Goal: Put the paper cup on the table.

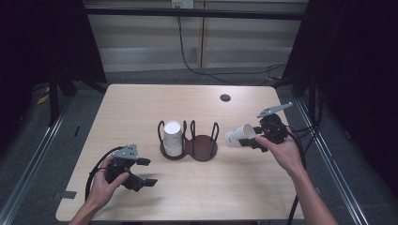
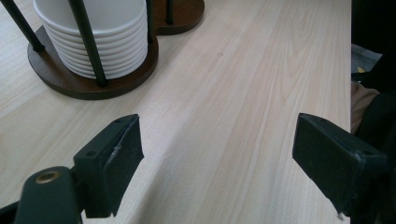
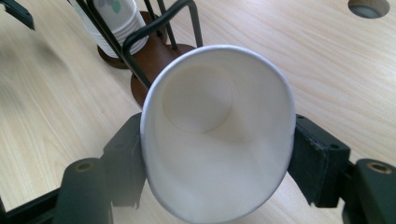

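Pale wood table (image 1: 141,103), mostly bare toward the far edge and both near corners, with a small dark hole (image 1: 225,97) near the far right. Dark two-ring cup holder (image 1: 190,140) at centre: stack of white paper cups (image 1: 172,138) in its left ring, right ring empty. Right gripper (image 1: 248,138) just right of the holder, clamped on a tilted white paper cup (image 3: 217,135), rim squeezed oval. Left gripper (image 1: 145,171) near the front left edge, jaws spread wide, holding nothing.
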`<state>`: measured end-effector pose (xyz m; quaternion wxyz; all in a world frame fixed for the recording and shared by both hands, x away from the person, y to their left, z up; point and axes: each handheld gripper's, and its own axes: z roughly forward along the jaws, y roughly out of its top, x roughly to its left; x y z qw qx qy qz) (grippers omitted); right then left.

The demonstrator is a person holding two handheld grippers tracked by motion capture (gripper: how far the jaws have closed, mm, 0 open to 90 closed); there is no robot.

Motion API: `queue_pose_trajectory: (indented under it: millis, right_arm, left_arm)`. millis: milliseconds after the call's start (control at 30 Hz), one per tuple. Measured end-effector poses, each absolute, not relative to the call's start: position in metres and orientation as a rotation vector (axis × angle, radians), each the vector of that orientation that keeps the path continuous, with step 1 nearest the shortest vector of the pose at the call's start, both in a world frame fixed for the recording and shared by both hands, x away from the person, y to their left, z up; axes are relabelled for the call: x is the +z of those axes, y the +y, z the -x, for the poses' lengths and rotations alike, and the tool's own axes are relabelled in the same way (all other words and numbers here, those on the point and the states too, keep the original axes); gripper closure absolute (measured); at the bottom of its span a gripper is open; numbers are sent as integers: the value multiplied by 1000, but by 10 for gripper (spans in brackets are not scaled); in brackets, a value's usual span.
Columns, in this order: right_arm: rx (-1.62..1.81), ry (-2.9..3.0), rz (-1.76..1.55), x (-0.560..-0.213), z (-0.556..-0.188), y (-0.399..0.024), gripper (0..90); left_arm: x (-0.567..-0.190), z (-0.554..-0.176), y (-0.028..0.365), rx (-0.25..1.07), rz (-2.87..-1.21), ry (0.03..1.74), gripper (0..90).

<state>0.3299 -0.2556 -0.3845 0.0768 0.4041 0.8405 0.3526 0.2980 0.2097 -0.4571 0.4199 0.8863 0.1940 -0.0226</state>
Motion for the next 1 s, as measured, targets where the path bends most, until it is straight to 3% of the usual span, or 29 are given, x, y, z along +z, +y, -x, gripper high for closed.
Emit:
queue_pose_trajectory:
  millis: [1000]
  right_arm:
    - [603, 2654, -1265, -391, -365, -237, 283]
  left_arm:
    - [-459, -298, 208, -49, -2239, 491, 162]
